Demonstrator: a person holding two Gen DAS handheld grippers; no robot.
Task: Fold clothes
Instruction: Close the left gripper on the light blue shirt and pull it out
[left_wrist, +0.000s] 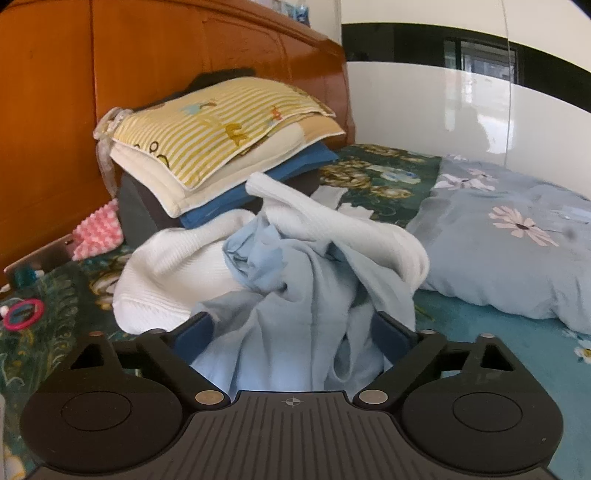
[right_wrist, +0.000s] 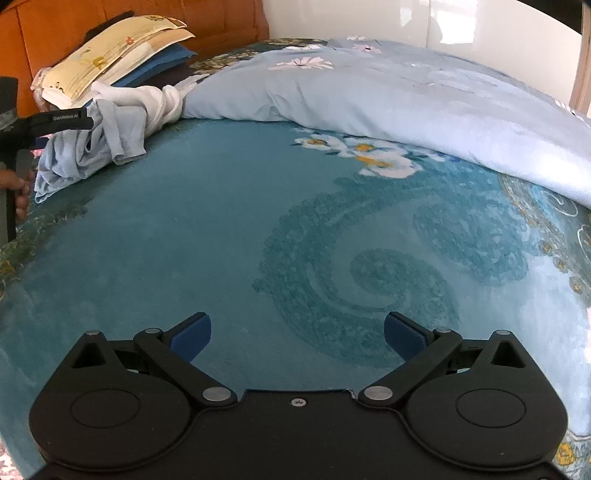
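Observation:
A crumpled light blue garment (left_wrist: 303, 295) lies on the bed, tangled with a white knit garment (left_wrist: 177, 266) that drapes over and behind it. My left gripper (left_wrist: 295, 332) is open, its blue pads (left_wrist: 194, 334) wide apart on either side of the blue cloth, which bulges up between them. In the right wrist view the same heap of blue garment (right_wrist: 92, 147) and white garment (right_wrist: 147, 99) sits far off at the upper left. My right gripper (right_wrist: 297, 332) is open over the bare teal bedspread (right_wrist: 221, 240), holding nothing.
A stack of pillows with a yellow striped one (left_wrist: 214, 129) on top leans against the wooden headboard (left_wrist: 147, 55) behind the clothes. A pale blue floral quilt (left_wrist: 517, 240) is bunched to the right. A hand (right_wrist: 16, 188) holds the left gripper's handle. Pink rings (left_wrist: 24, 314) lie at the left.

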